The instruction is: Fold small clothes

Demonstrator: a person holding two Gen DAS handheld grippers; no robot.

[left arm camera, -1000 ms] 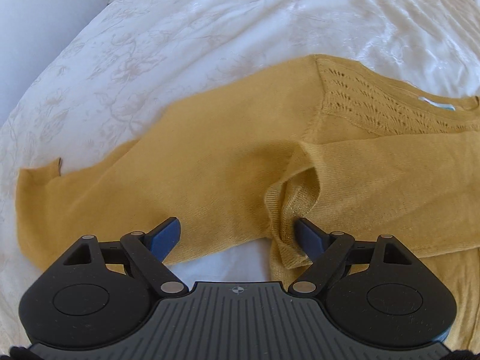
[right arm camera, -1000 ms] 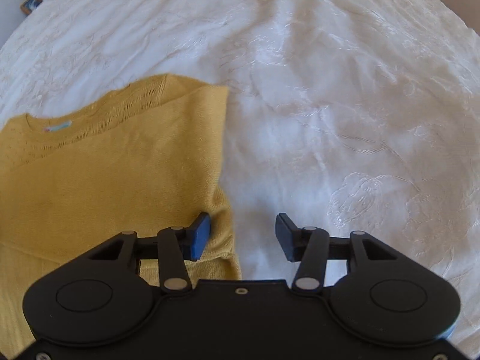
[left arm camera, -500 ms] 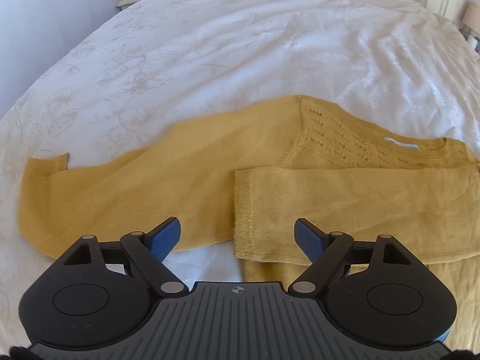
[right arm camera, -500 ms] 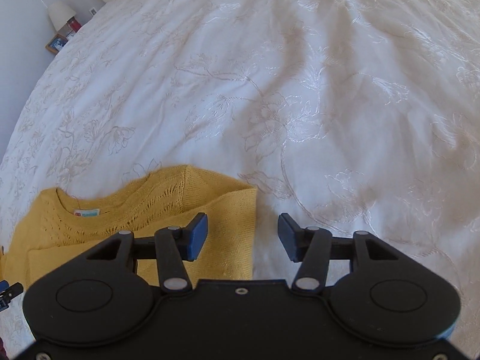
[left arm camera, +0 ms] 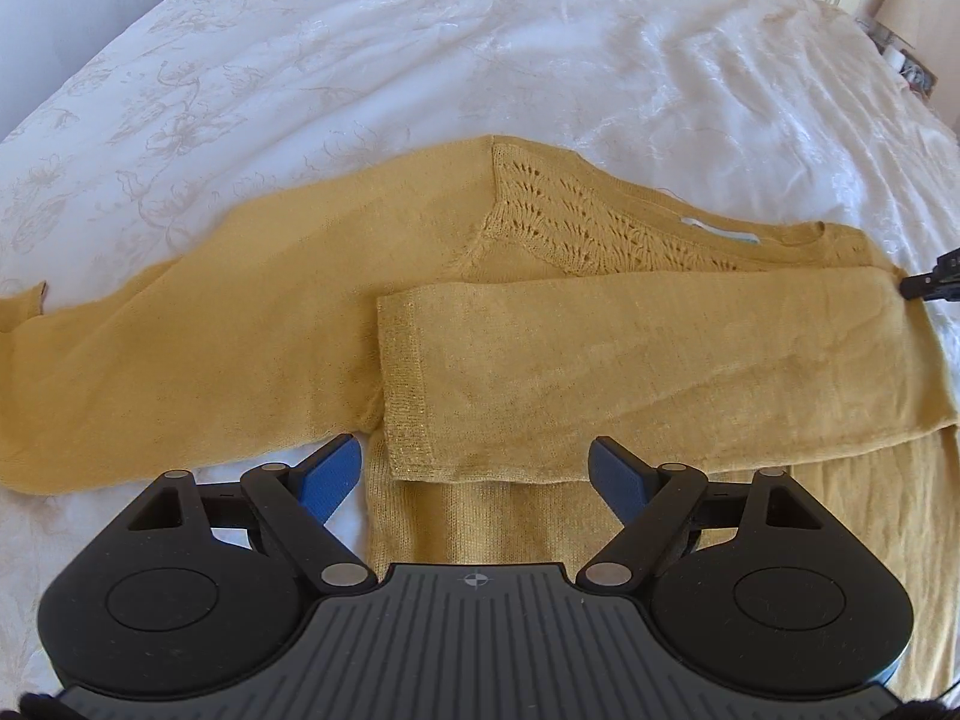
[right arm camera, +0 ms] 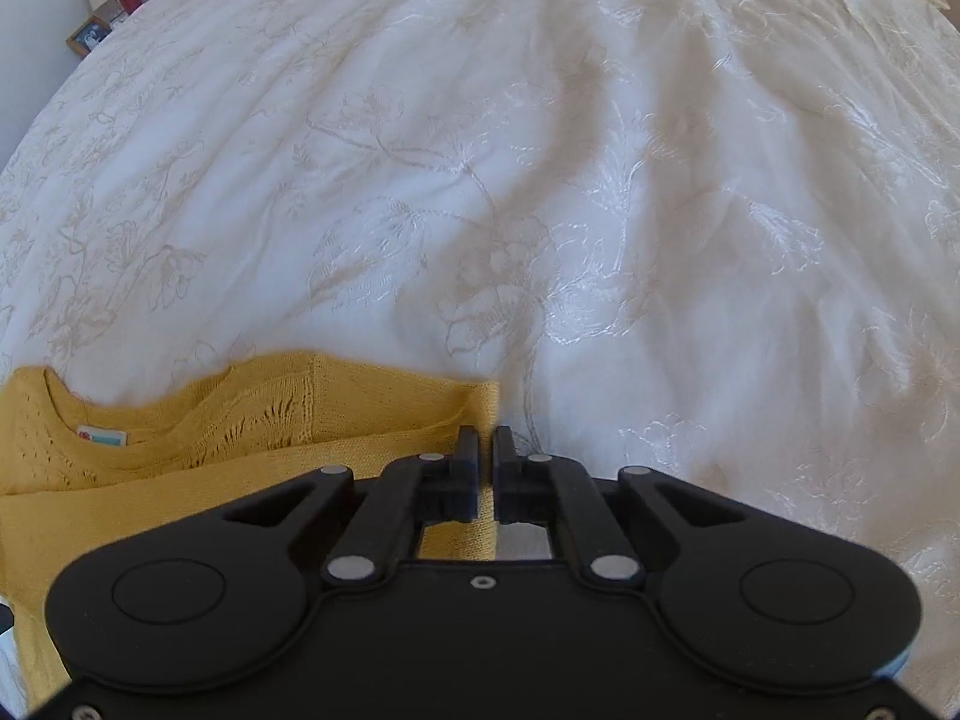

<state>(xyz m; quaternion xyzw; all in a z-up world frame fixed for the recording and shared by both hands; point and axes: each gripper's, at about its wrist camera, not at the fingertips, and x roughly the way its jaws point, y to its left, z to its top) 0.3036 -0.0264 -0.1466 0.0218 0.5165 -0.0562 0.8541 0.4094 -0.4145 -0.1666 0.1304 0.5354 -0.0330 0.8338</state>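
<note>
I am working the sleeve stage of the fold. The mustard knit sweater is lying flat on the white embroidered bedspread, neckline and label towards the far side. One sleeve is lying folded across the chest, its cuff just ahead of my left gripper, whose jaws are standing wide apart and holding nothing. The other sleeve is stretching out flat to the left, not yet folded.

My right gripper is sitting at the sweater's folded side edge with its jaws drawn nearly together; the knit edge is running between them, but I cannot tell whether they are actually pinching it.

As I judge it, the next move calls for my left jaws to travel out to the far cuff, close on it, and carry that sleeve across the body without dragging the first one askew.
</note>
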